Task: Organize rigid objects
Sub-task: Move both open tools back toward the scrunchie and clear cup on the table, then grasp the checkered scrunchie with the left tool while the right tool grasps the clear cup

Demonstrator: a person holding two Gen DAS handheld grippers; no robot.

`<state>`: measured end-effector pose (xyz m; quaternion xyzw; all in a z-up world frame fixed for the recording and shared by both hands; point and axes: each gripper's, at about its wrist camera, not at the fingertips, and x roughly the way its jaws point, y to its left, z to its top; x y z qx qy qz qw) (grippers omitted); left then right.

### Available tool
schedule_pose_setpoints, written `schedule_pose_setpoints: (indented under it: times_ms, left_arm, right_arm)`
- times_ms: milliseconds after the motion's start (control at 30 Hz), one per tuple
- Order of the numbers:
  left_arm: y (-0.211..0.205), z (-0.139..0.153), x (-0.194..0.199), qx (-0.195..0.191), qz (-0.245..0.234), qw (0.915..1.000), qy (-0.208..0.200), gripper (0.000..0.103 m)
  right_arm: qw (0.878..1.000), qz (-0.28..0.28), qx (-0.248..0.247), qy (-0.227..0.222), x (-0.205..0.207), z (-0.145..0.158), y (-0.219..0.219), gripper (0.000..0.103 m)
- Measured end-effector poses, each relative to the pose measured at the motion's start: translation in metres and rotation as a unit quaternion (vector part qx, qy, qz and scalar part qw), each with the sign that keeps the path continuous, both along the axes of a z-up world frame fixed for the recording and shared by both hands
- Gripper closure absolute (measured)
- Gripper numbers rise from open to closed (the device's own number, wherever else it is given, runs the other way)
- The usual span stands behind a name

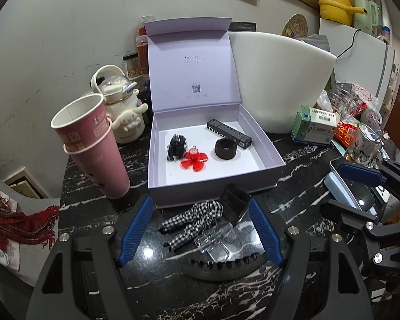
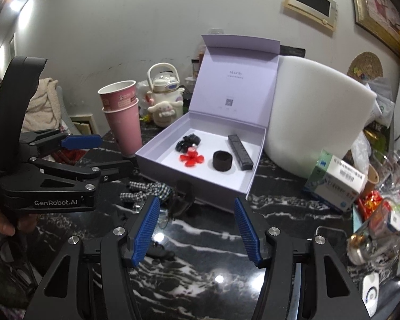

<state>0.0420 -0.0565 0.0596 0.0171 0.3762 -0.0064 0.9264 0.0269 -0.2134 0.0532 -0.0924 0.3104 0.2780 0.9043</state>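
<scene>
An open lavender box (image 1: 264,144) (image 2: 256,165) stands on the black marble table with its lid upright. Inside lie a black claw clip (image 1: 176,146), a red flower clip (image 1: 194,159), a black ring (image 1: 226,152) and a long black case (image 1: 229,133). In front of the box, a checkered bow clip (image 1: 193,220), a clear clip (image 1: 216,242), a black comb clip (image 1: 226,265) and a dark square piece (image 1: 233,205) lie between the fingers of my open left gripper (image 1: 200,202) (image 2: 116,153), untouched. My right gripper (image 2: 196,205) (image 1: 330,186) hangs open over bare table, to the right.
Stacked pink paper cups (image 1: 93,144) stand left of the box, with a white kettle (image 1: 120,101) behind them. A white foam block (image 1: 282,80) sits right of the box, then a medicine carton (image 1: 314,128), a glass mug (image 1: 365,144) and other clutter. A phone (image 1: 344,194) lies near the right gripper.
</scene>
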Motion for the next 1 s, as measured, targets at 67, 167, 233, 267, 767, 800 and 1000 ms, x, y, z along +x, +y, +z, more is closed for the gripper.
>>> schedule_pose_setpoints:
  times_ms: [67, 167, 233, 267, 767, 800, 1000]
  left_arm:
    - [0.001, -0.005, -0.004, -0.002, -0.002, 1.0, 0.004, 0.028]
    - [0.003, -0.013, -0.008, -0.002, -0.008, 0.9999, 0.013, 0.028]
    - [0.004, -0.019, -0.01, -0.005, -0.01, 0.9998, 0.019, 0.028]
    - [0.005, -0.021, -0.011, -0.007, -0.011, 0.9997, 0.022, 0.028]
    - [0.021, -0.064, 0.005, -0.057, -0.031, 0.9955, 0.07, 0.028]
    - [0.021, -0.068, 0.008, -0.06, -0.031, 0.9949, 0.076, 0.028]
    - [0.019, -0.086, 0.022, -0.07, -0.032, 0.9914, 0.106, 0.028]
  right_arm:
    - [1.0, 0.002, 0.002, 0.007, -0.002, -0.006, 0.001, 0.045]
    - [1.0, 0.004, 0.009, 0.022, -0.005, -0.016, 0.003, 0.044]
    - [0.999, 0.008, 0.009, 0.029, -0.006, -0.022, 0.006, 0.044]
    - [0.999, 0.009, 0.009, 0.034, -0.007, -0.026, 0.007, 0.043]
    - [0.995, -0.007, 0.013, 0.1, -0.004, -0.076, 0.013, 0.041]
    - [0.995, -0.008, 0.011, 0.101, -0.003, -0.078, 0.012, 0.041]
    - [0.994, -0.013, 0.003, 0.111, 0.008, -0.087, 0.012, 0.041]
